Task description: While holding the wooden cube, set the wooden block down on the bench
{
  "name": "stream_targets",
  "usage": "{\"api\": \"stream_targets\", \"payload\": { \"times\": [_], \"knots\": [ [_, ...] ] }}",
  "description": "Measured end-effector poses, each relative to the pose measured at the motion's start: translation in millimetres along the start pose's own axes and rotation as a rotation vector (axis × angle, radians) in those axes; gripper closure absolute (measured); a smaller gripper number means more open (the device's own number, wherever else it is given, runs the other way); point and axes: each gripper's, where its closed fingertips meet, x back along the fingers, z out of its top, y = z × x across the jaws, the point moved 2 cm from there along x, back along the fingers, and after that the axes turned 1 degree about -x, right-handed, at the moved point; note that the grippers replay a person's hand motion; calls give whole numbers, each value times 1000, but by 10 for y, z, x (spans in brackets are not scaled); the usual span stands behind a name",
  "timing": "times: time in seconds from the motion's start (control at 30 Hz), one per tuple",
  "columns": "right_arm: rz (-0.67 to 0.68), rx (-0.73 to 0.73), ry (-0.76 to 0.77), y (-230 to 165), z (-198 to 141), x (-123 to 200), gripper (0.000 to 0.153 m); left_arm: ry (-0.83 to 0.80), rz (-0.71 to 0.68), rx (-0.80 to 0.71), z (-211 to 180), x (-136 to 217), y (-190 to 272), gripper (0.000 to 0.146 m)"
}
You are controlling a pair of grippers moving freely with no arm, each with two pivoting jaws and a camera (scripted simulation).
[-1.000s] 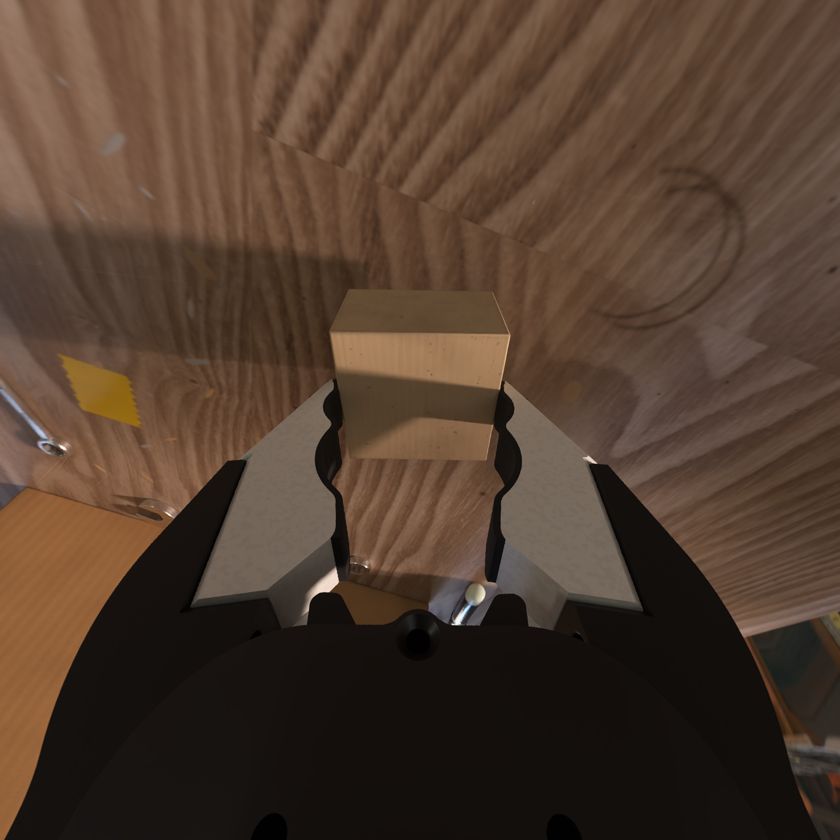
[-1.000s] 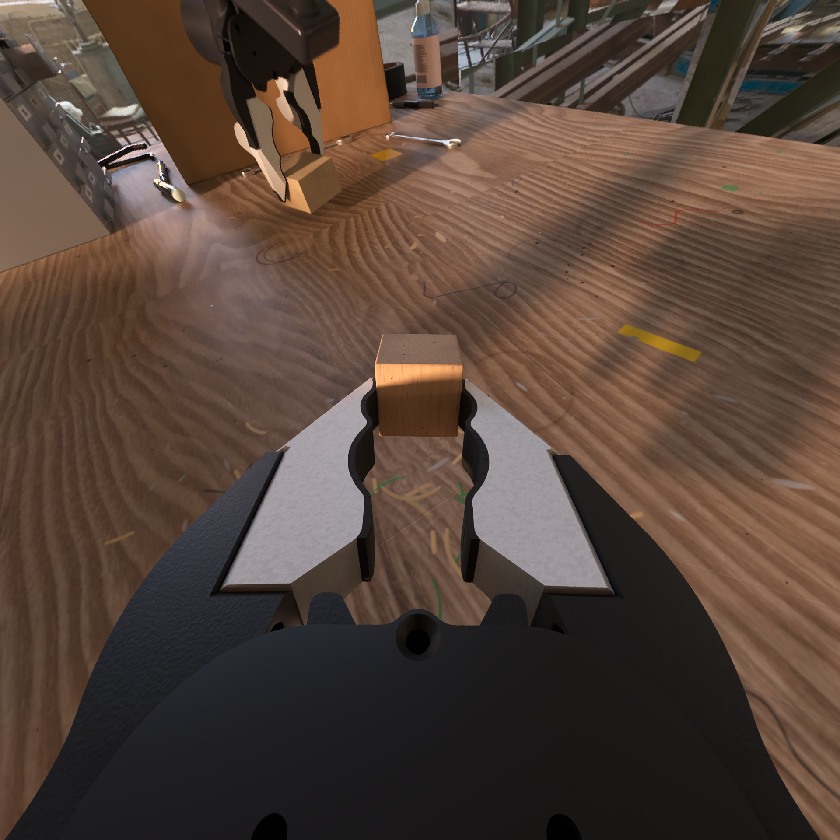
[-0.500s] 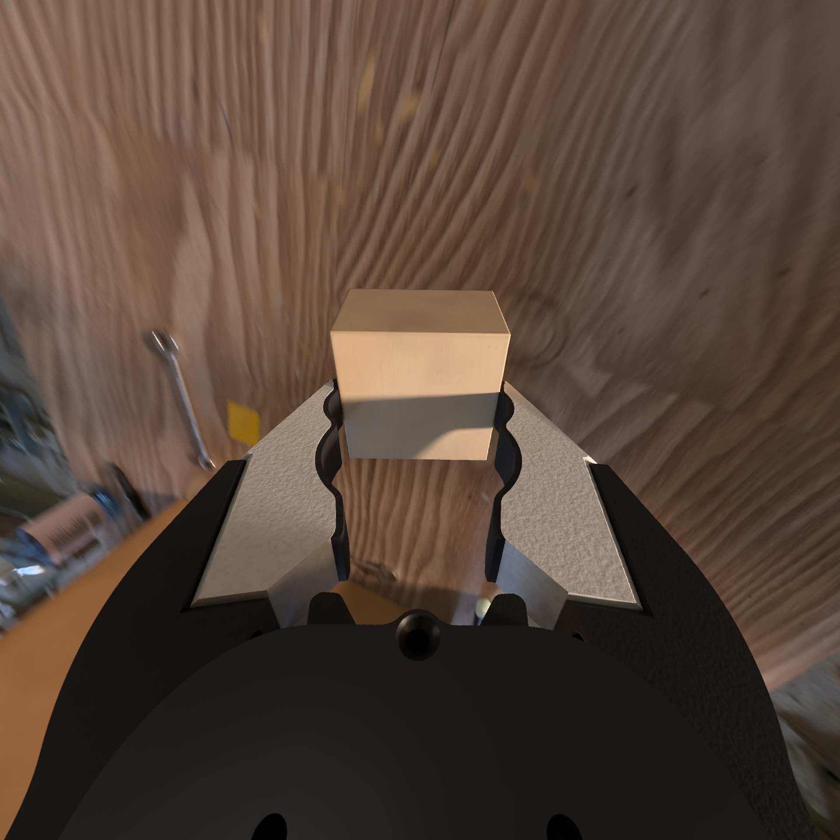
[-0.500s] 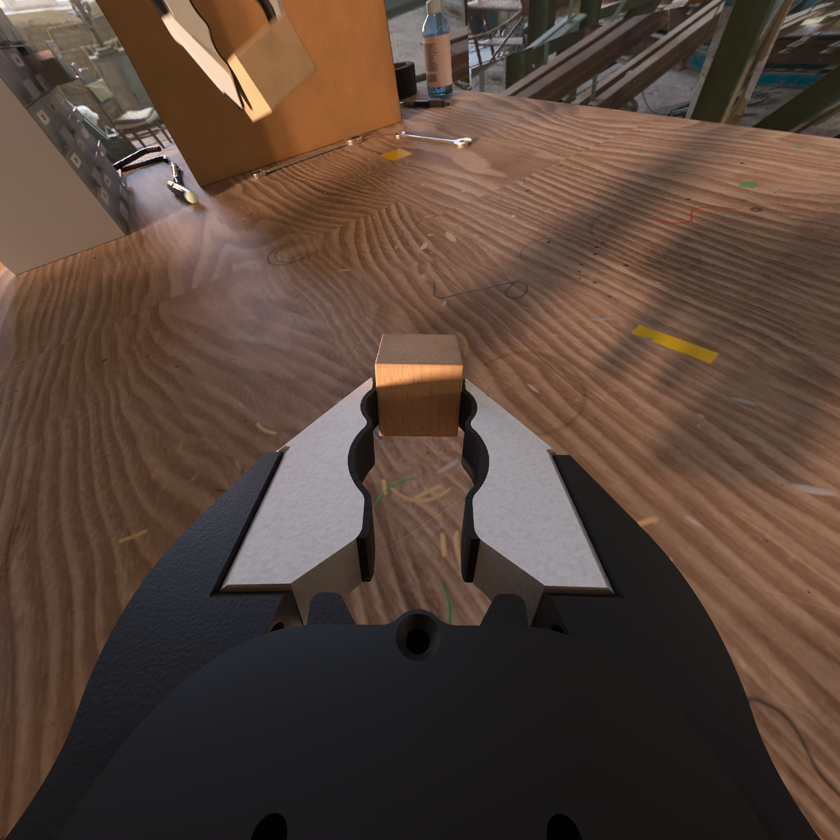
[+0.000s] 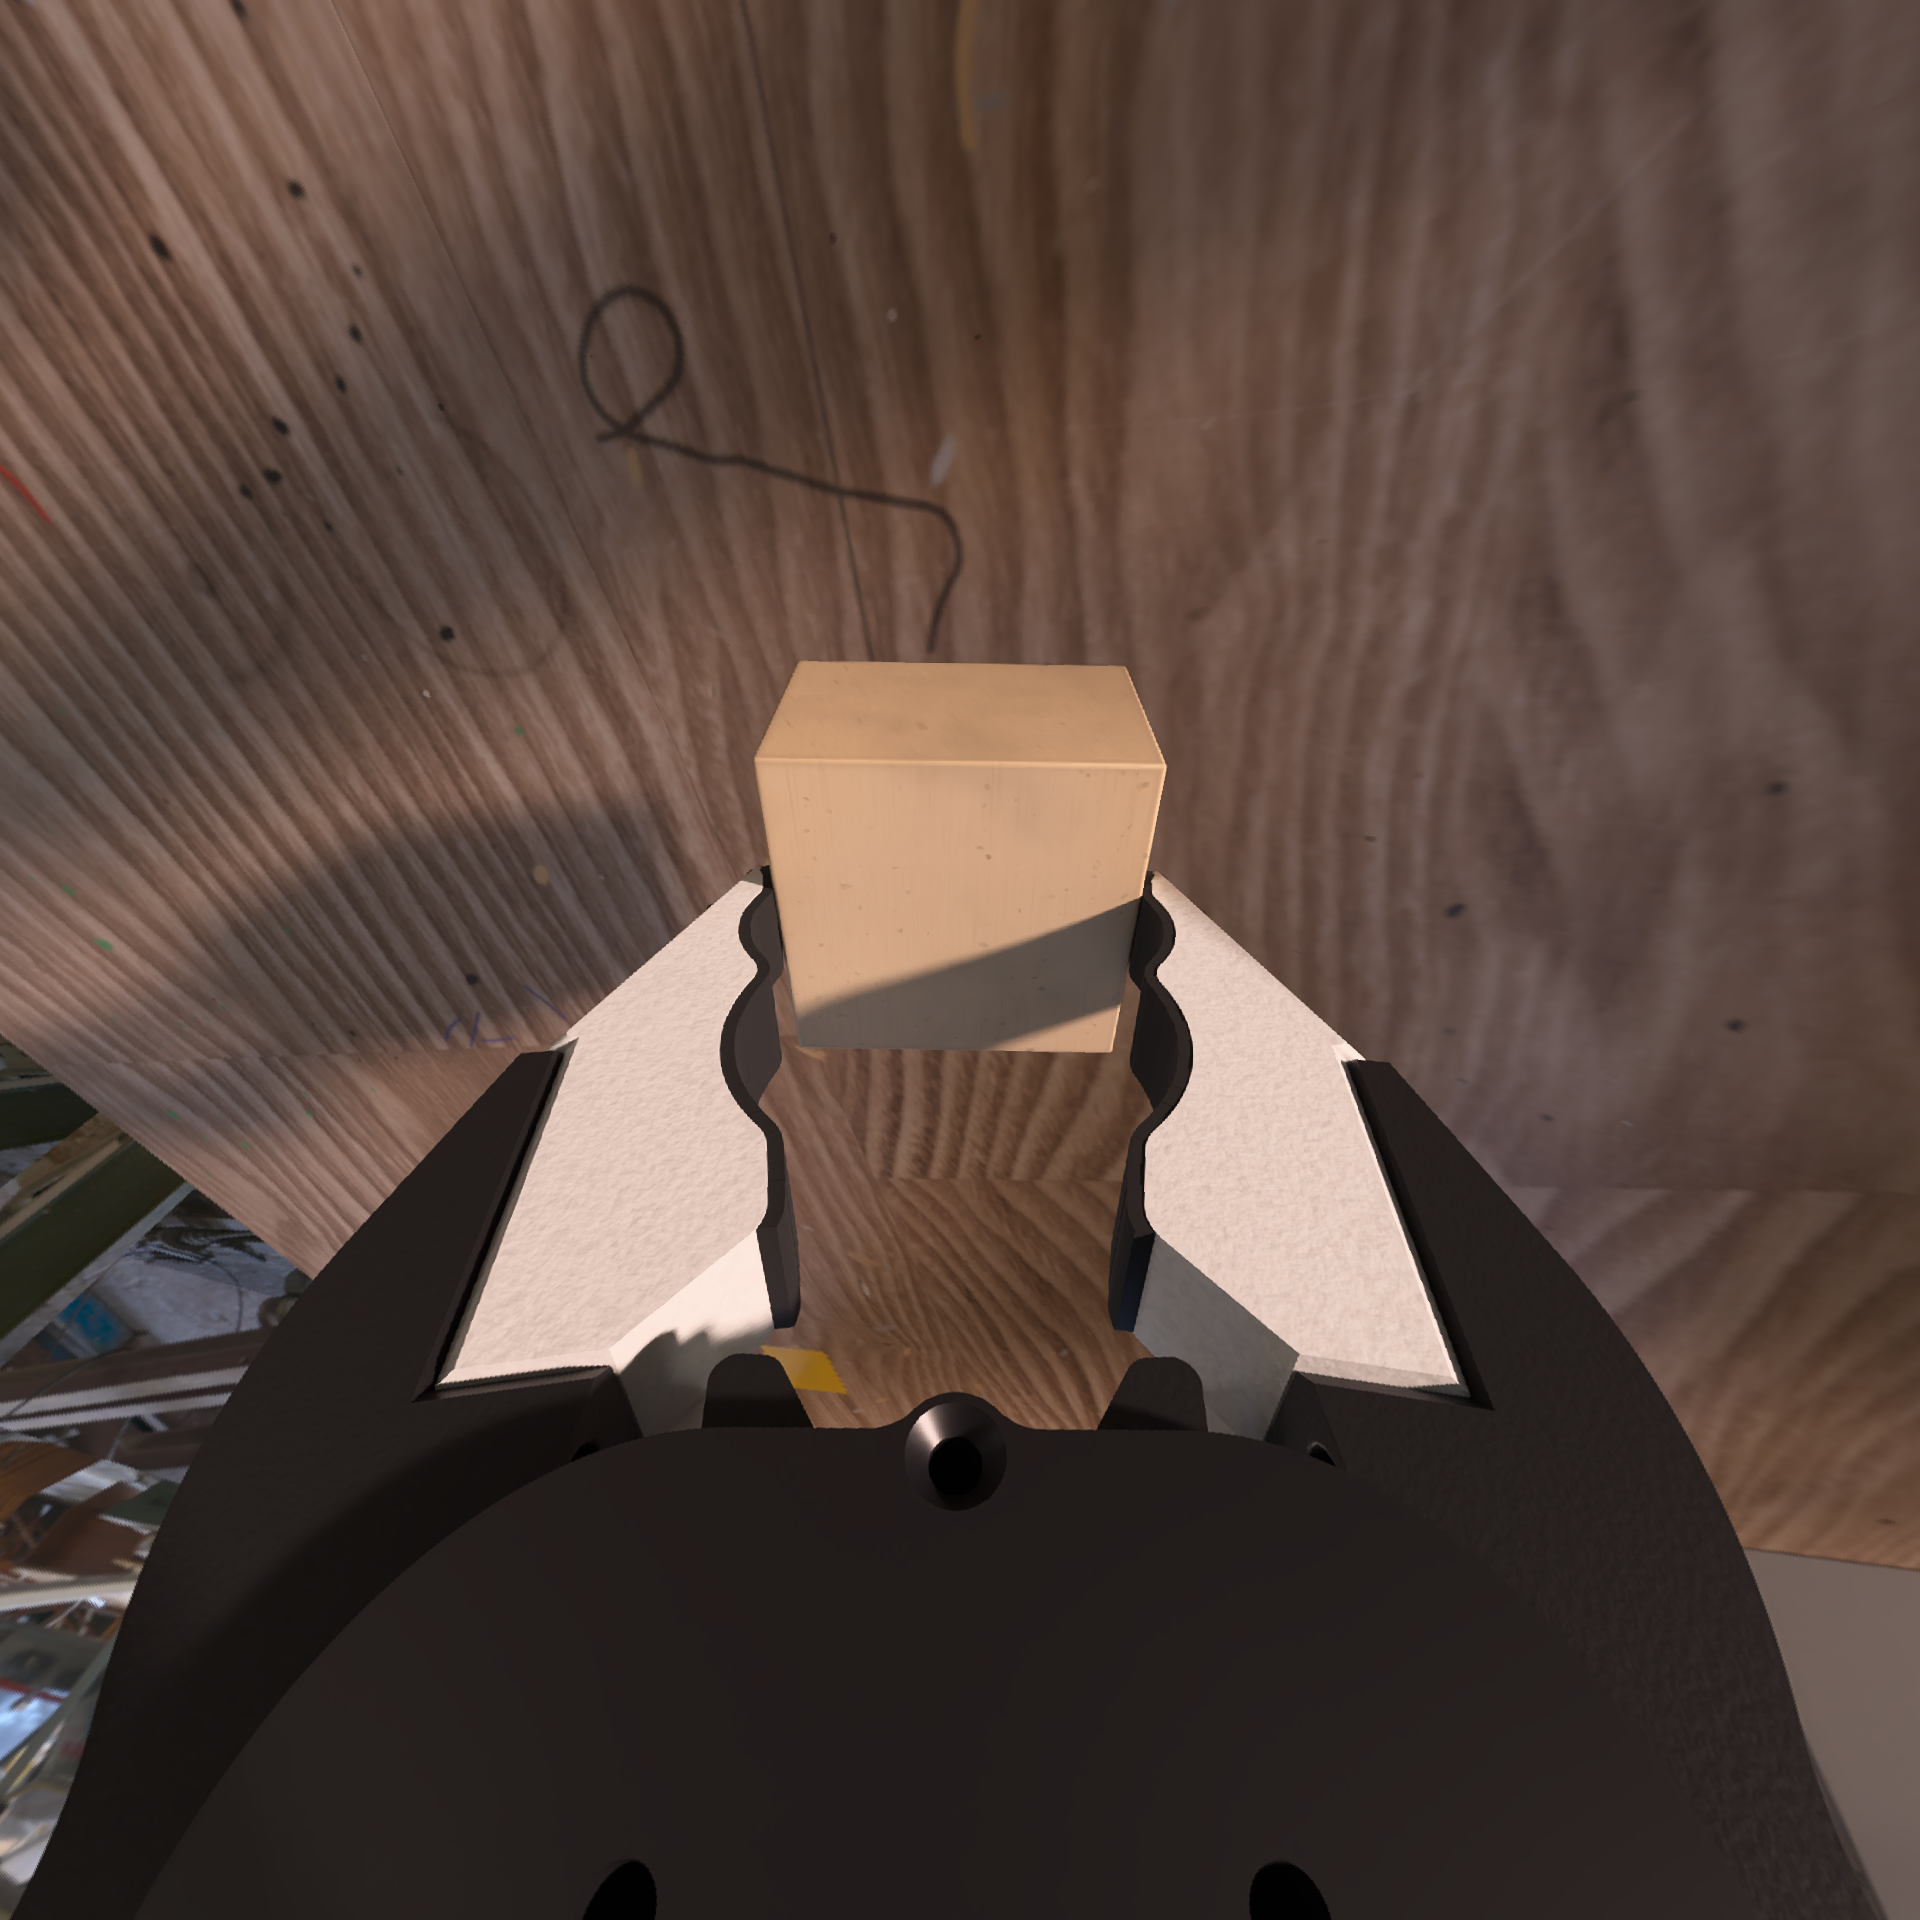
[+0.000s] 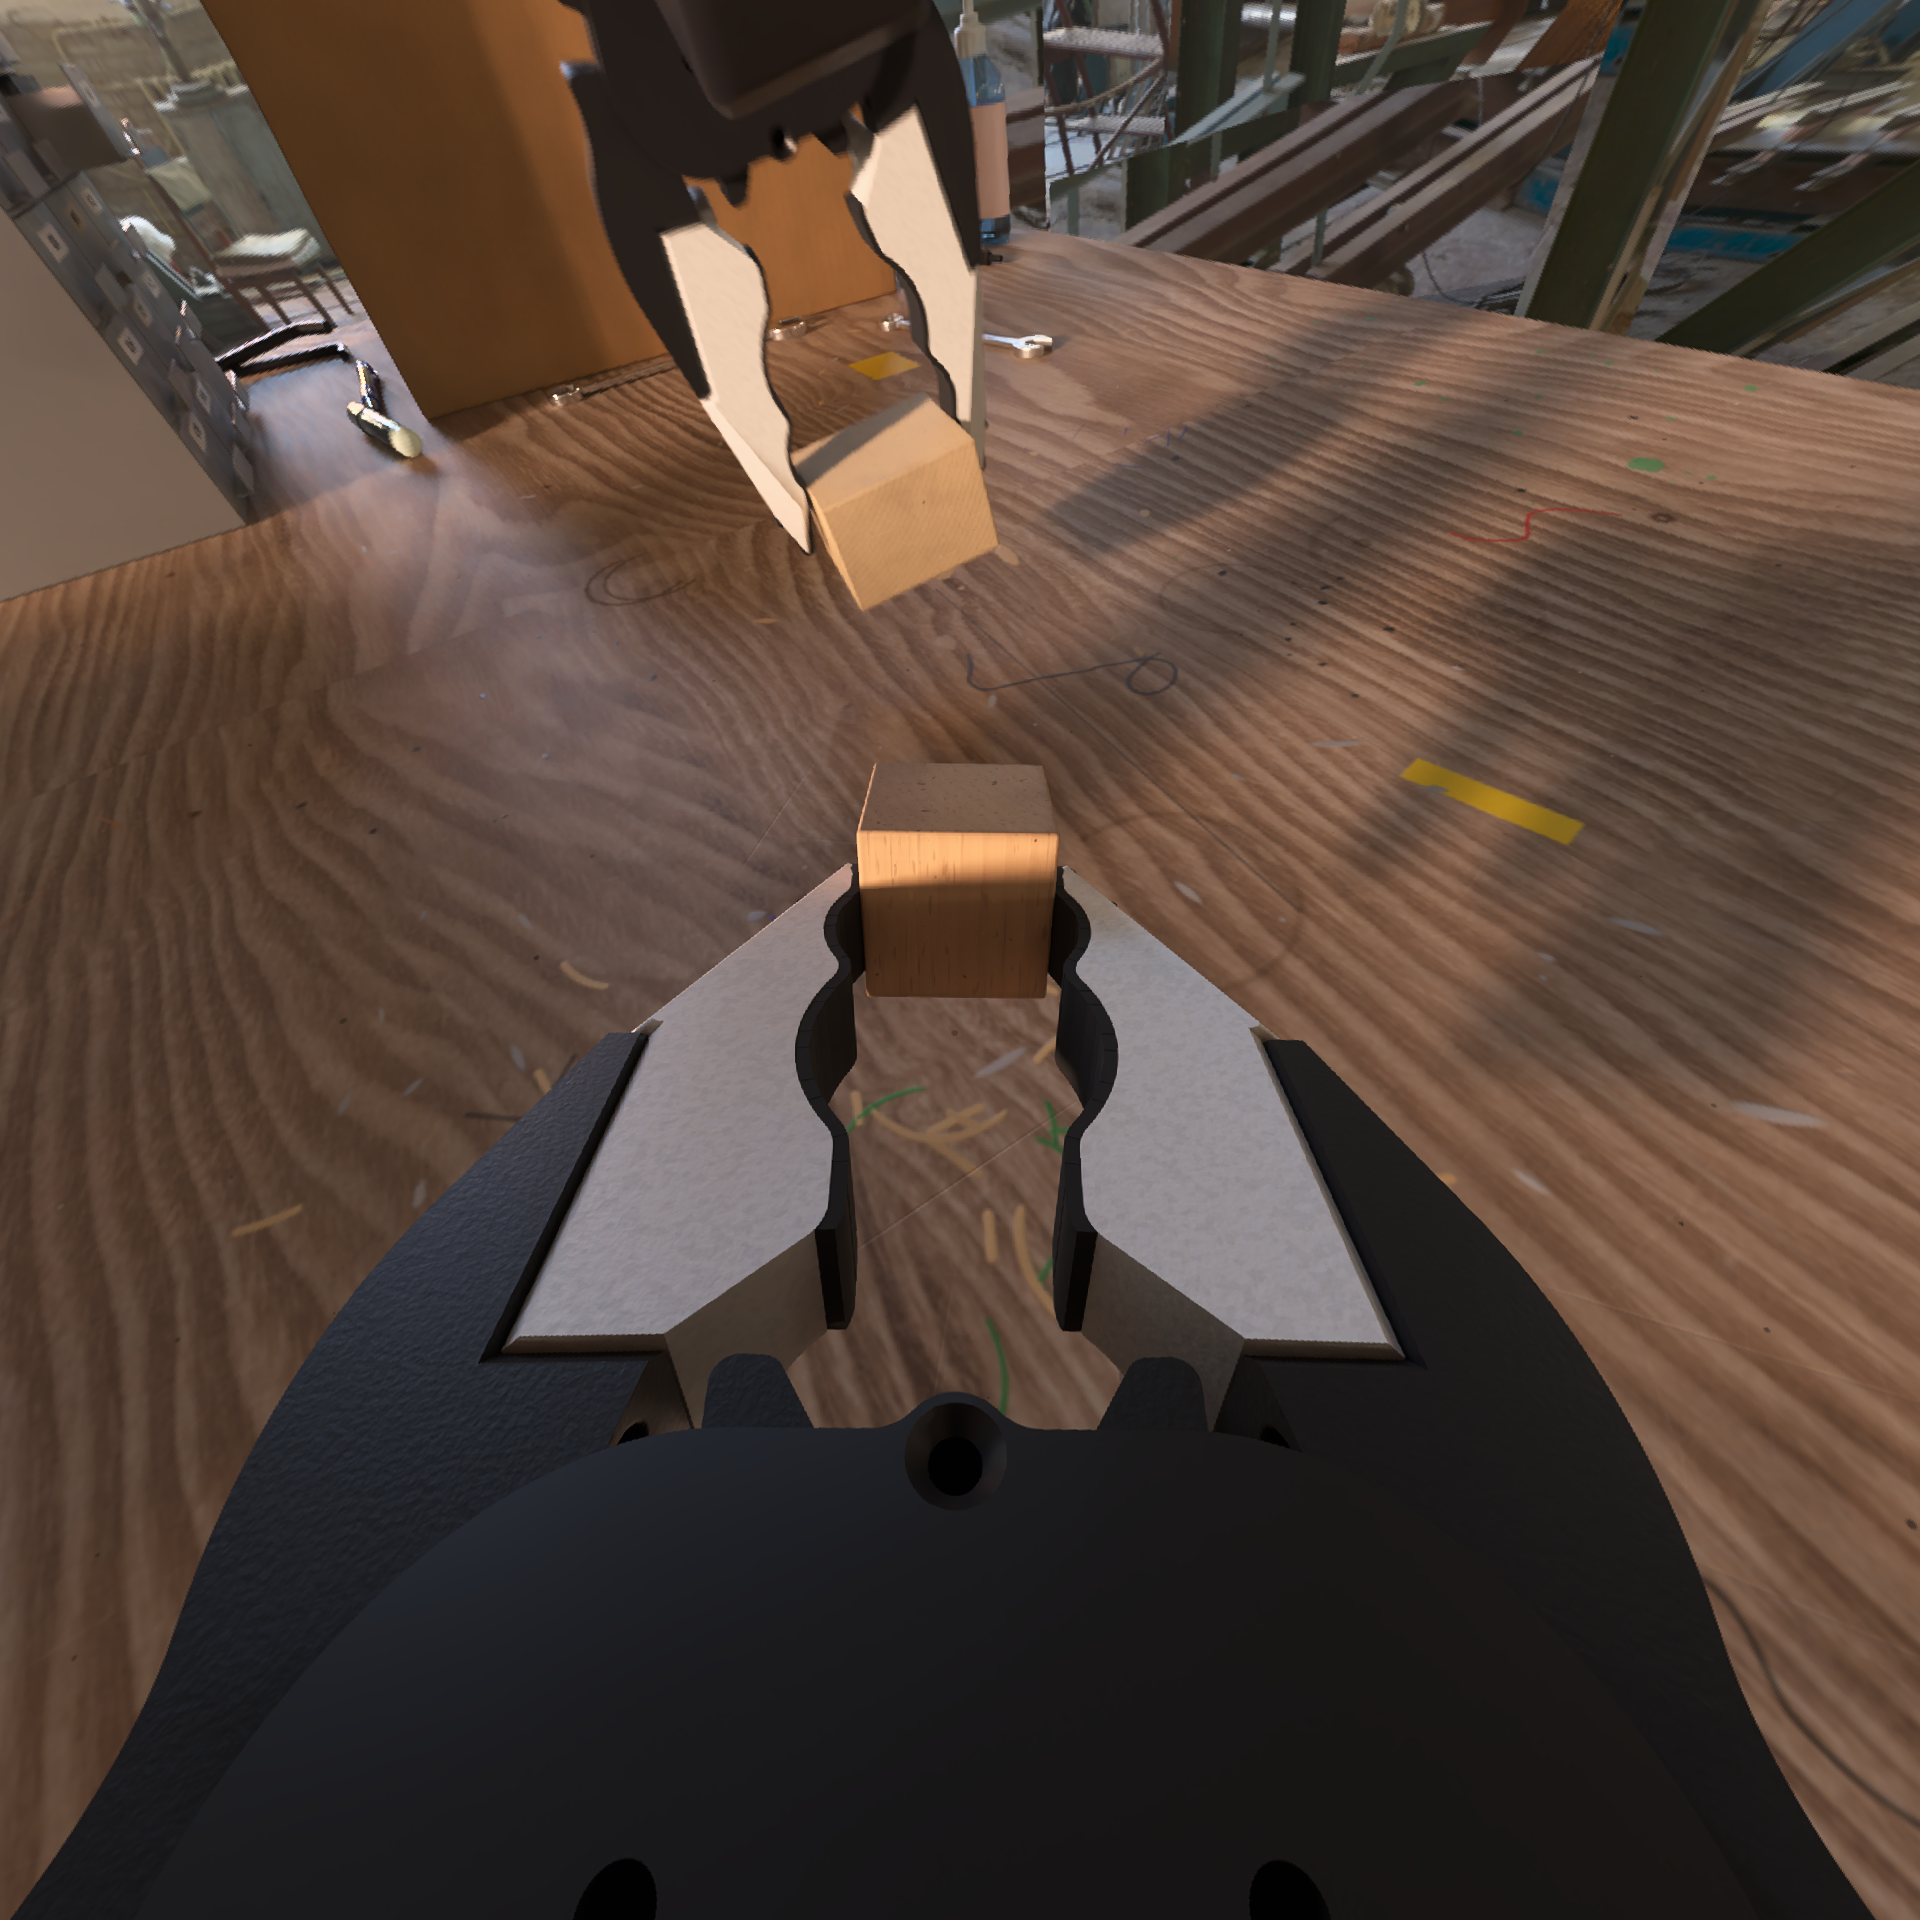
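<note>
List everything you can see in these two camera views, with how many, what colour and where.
wooden block: one, pale tan, held tilted above the bench in the left claw
wooden cube: one, darker orange-brown, held in the right claw
bench: one, brown grained wood, under both claws
yellow tape marks: two, on the bench, one at right, one far back
wrench: one, silver, far back of the bench
board: one, orange-brown, upright at the far left
bottle: one, blue, at the back, partly hidden
left claw: one, black with pale fingers
right claw: one, black with pale fingers
</note>
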Motion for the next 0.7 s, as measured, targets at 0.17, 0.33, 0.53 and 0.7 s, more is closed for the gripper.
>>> {"api": "stream_targets", "payload": {
  "times": [0.17,0.33,0.53,0.7],
  "knots": [
    [-6,3,-6,12,-31,21,118,-24,10,-47,-15,-301,-90,78],
    [0,-20,-2,27,-34,40,118,-8,17,-85,71,-361,-122,78],
    [-1,-15,-10,21,-41,31,118,4,20,-98,122,-385,-139,78],
    [2,-21,-13,24,-41,25,118,14,9,-98,160,-371,-88,78]
  ]
}}
